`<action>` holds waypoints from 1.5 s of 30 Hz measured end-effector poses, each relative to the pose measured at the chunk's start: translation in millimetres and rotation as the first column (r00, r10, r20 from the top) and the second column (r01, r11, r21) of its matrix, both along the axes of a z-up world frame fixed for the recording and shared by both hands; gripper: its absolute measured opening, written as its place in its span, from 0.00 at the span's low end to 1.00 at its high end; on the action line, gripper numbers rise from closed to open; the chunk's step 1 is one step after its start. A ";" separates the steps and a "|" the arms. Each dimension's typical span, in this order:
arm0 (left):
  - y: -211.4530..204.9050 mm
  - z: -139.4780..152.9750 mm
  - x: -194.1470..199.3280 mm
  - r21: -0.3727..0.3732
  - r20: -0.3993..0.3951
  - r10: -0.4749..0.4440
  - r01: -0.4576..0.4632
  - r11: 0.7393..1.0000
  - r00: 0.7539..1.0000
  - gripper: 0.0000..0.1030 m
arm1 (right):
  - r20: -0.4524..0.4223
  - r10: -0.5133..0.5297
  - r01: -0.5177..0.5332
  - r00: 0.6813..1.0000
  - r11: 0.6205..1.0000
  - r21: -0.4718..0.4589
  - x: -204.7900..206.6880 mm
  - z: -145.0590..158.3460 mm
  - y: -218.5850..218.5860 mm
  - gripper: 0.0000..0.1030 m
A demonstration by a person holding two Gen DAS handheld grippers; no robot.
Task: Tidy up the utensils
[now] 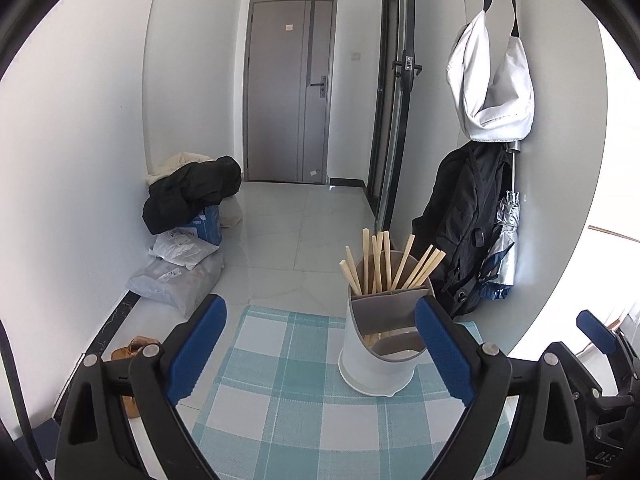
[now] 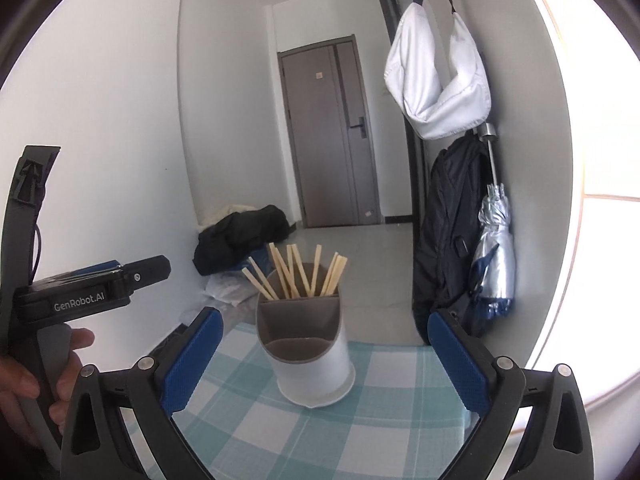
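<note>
**Chopsticks housed in the holder; both tools idle**

Both tools are seen spread wide with nothing between their blue pads: the left tool (image 1: 320, 352) and the right tool (image 2: 324, 356) are released and held back from the work. The utensil holder (image 2: 308, 344), a white cylinder with a grey divided insert, stands upright on the checked placemat (image 2: 360, 420) laid over the counter. In the right wrist view it is found at 12 o'clock, between the pads but untouched; in the left wrist view it lies toward 1 o'clock, near the right-hand pad. A bundle of wooden chopsticks (image 2: 296, 272) is fanned out of the rear compartment, while the lower front compartment appears empty. No loose utensil is visible on the mat.

The sorting step is judged to be finished, or nearly so, as far as can be seen. If anything remains, it lies outside both views and would first have to be located; otherwise only a tidying of the splayed sticks, or a withdrawal of both tools, would be called for.
</note>
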State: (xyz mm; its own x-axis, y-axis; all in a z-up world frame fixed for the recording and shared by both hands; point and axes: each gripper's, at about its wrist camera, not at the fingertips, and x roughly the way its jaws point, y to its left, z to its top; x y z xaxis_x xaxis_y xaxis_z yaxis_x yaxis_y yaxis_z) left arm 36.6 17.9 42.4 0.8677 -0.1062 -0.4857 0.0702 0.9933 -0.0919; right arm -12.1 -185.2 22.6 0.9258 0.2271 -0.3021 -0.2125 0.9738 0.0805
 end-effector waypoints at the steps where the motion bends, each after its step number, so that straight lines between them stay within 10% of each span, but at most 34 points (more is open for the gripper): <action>1: -0.6 -0.3 -0.6 0.001 -0.002 0.002 -0.002 1.000 1.000 0.90 | 0.000 0.000 0.000 1.000 1.000 0.001 -0.4 -0.1 -0.5 1.00; 45: -9.0 -0.2 1.1 -0.017 -0.011 0.030 -0.030 0.999 0.999 0.90 | -0.001 0.003 -0.003 1.000 0.999 0.032 -2.4 2.7 -5.0 1.00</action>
